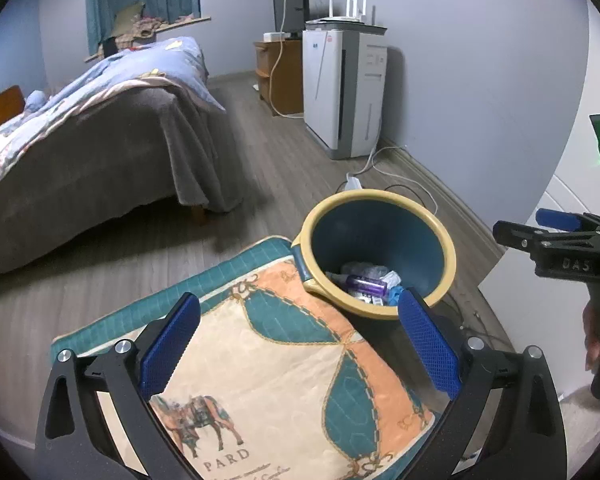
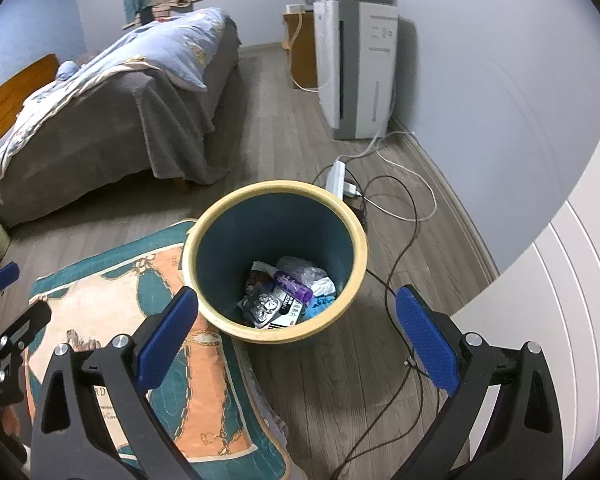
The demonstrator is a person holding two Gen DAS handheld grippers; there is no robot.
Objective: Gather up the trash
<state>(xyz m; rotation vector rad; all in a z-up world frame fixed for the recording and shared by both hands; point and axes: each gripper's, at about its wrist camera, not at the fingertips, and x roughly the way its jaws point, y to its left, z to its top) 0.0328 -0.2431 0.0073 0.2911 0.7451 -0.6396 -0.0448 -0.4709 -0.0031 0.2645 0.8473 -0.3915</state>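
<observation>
A round trash bin (image 1: 450, 254) (image 2: 358, 236), teal inside with a cream rim, stands on the wood floor at the corner of a patterned mat. Inside lie a purple bottle (image 1: 366, 285) (image 2: 293, 281), crumpled plastic, wrappers (image 2: 266, 306) and a blue scrap. My left gripper (image 1: 300, 344) is open and empty, above the mat, just short of the bin. My right gripper (image 2: 298, 334) is open and empty, above the bin's near rim. The right gripper also shows at the right edge of the left wrist view (image 1: 556, 236).
A patterned teal and orange mat (image 1: 268, 360) (image 2: 112, 312) lies on the floor. A bed (image 2: 120, 100) stands left. A white air purifier (image 2: 356, 64), a power strip (image 2: 336, 178) and loose cables (image 2: 404, 264) lie near the right wall. A white panelled surface (image 2: 560, 320) is right.
</observation>
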